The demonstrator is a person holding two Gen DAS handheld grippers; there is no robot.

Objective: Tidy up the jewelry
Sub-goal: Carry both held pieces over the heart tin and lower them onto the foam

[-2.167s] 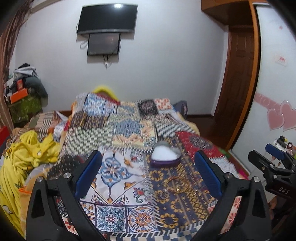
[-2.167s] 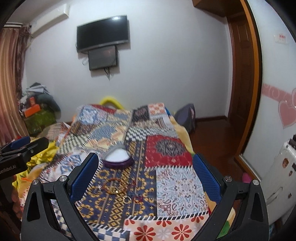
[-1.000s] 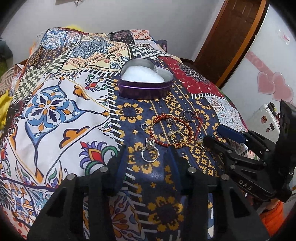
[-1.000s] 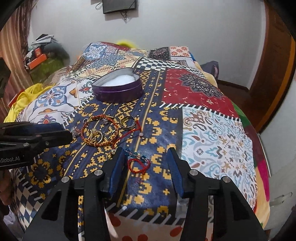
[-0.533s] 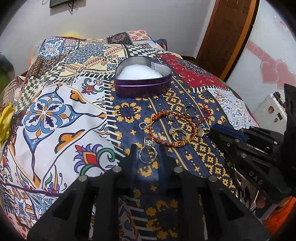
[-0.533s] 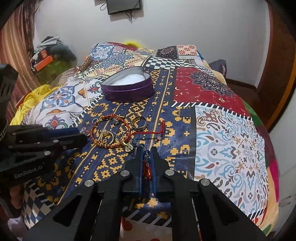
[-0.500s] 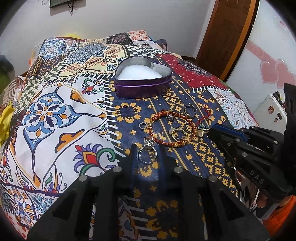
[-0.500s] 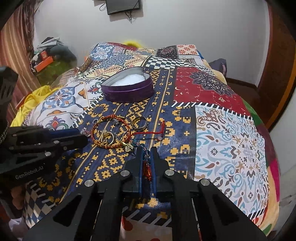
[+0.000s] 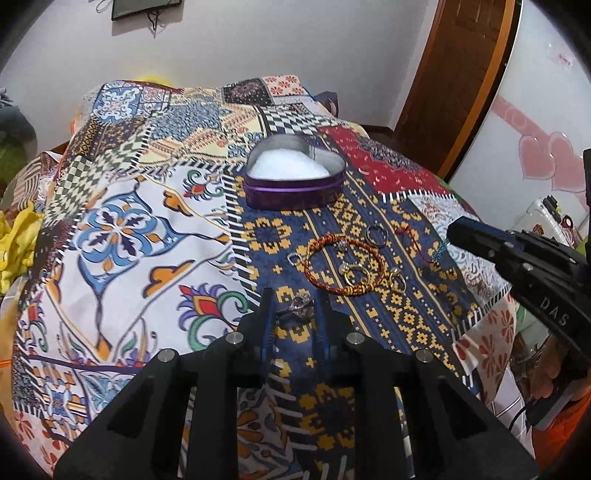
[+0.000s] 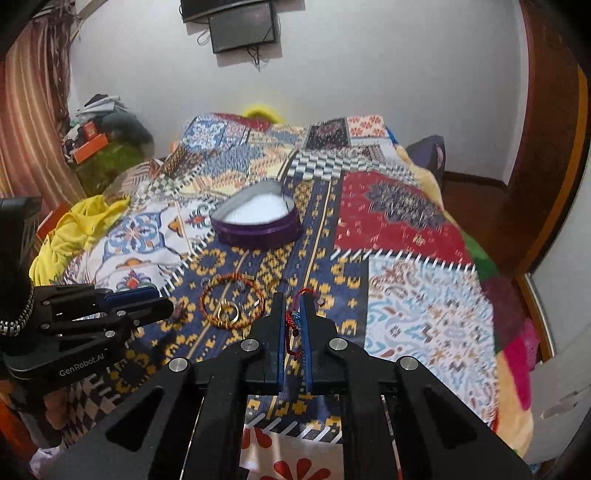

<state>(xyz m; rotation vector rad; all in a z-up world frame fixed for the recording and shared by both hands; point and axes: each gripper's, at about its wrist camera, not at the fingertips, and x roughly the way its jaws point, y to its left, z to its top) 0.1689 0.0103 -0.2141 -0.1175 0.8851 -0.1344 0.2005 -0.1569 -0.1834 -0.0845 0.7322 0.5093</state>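
A purple heart-shaped box (image 9: 295, 182) with white padding lies open on the patchwork bedspread; it also shows in the right wrist view (image 10: 258, 225). In front of it lie a red-orange braided bracelet (image 9: 341, 266), gold rings and a silver ring (image 9: 376, 233). My left gripper (image 9: 294, 308) is shut on a silver ring (image 9: 297, 307), held just above the blanket. My right gripper (image 10: 293, 317) is shut on a red and blue cord bracelet (image 10: 291, 317), lifted off the bed. The braided bracelet (image 10: 232, 301) lies left of it.
The patchwork bedspread (image 9: 129, 229) covers the whole bed. Yellow cloth (image 10: 77, 229) lies at the left edge. A wooden door (image 9: 461, 85) and a white cabinet with pink hearts (image 9: 535, 155) stand to the right. A wall TV (image 10: 232, 18) hangs behind.
Both grippers closed from wide open onto jewelry, the left on the silver ring, the right on the cord bracelet. Both have since lifted their pieces off the blanket.
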